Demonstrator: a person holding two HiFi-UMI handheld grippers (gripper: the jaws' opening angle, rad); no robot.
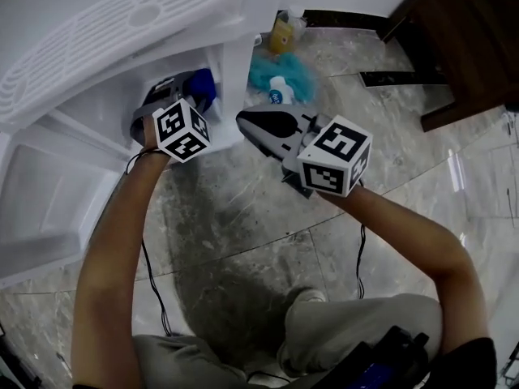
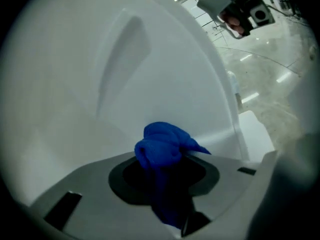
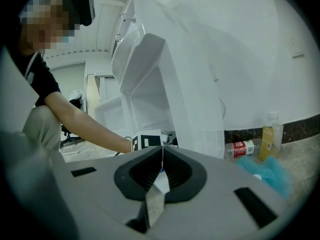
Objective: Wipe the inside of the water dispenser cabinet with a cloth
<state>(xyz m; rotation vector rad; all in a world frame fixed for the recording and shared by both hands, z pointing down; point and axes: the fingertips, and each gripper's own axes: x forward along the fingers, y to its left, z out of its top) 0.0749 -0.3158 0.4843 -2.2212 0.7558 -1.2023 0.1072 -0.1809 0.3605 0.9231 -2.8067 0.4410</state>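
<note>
Cloth sat bunched in our left claw inside the cabinet; our right claw was clenched shut. We feared the loose wad might slip mid-wipe.

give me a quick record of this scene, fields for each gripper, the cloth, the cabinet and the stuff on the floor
left gripper: shut on blue cloth, inside the cabinet
right gripper: shut, nothing held, outside the cabinet
blue cloth: bunched at the jaw tips, near the white inner wall; contact unclear
cabinet: white, open
floor: teal cloth with a white bottle on it, yellow bottle behind
</note>
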